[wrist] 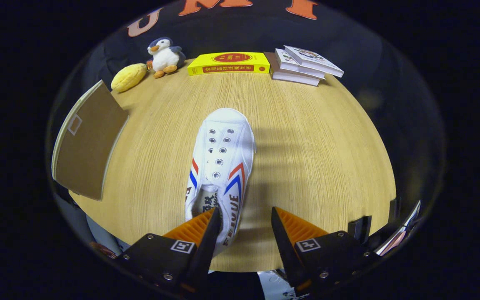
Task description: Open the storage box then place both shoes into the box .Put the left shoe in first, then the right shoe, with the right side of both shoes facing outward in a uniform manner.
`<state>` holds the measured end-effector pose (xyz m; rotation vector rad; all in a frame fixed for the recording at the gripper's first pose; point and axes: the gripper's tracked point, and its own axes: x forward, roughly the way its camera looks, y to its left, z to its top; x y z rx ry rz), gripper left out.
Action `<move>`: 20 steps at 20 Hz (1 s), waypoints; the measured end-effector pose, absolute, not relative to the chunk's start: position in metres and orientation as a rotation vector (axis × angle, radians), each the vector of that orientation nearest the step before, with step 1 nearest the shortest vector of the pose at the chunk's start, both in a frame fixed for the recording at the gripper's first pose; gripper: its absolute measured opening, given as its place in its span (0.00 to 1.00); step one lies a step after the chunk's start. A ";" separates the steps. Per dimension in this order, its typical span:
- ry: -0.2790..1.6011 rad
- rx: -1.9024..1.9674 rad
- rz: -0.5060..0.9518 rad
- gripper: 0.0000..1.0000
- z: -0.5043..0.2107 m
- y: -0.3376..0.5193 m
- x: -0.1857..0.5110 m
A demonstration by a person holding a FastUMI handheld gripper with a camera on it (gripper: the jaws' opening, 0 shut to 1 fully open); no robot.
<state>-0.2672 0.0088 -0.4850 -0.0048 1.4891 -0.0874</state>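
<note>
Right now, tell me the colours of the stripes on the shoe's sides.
Red and blue stripes on the white shoe, clearest in the gripper view.

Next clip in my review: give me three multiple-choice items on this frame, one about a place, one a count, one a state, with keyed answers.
1. Where does the white shoe lie on the table?
A. Just ahead of the gripper, its heel end at one finger
B. On top of the yellow book
C. Against the stack of books

2. How many shoes lie on the table?
A. One
B. Two
C. Three

3. How do the gripper's jaws stand?
A. Shut on the shoe
B. Open, with a gap between them
C. Shut on nothing

Answers: 1 A, the shoe's heel end sits by one finger while its toe points toward the yellow book. 2 A, a single white shoe is in sight. 3 B, the gripper shows bare table between its fingers, and only one finger is at the shoe.
</note>
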 end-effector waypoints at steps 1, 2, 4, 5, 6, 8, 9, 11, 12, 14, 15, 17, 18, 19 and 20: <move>1.480 -0.008 -0.086 0.73 -0.486 0.008 -0.266; 1.458 -0.012 -0.094 0.71 -0.487 0.005 -0.263; 1.421 -0.014 -0.085 0.69 -0.490 0.005 -0.258; 1.405 -0.017 -0.079 0.68 -0.493 0.004 -0.256; 1.393 -0.007 -0.078 0.65 -0.496 0.006 -0.256; 1.375 0.073 -0.081 0.61 -0.500 0.017 -0.253; 1.367 0.105 -0.072 0.56 -0.503 0.022 -0.250; 1.373 0.156 -0.043 0.47 -0.505 0.027 -0.252; 1.377 0.178 -0.029 0.41 -0.507 0.028 -0.251; 1.417 0.254 -0.022 0.39 -0.510 0.028 -0.254; 1.456 0.323 -0.043 0.39 -0.512 0.027 -0.256; 1.518 0.462 -0.081 0.39 -0.513 0.029 -0.258; 1.523 0.504 -0.088 0.37 -0.514 0.029 -0.258; 1.524 0.520 -0.091 0.35 -0.516 0.028 -0.258; 1.514 0.534 -0.092 0.34 -0.514 0.027 -0.259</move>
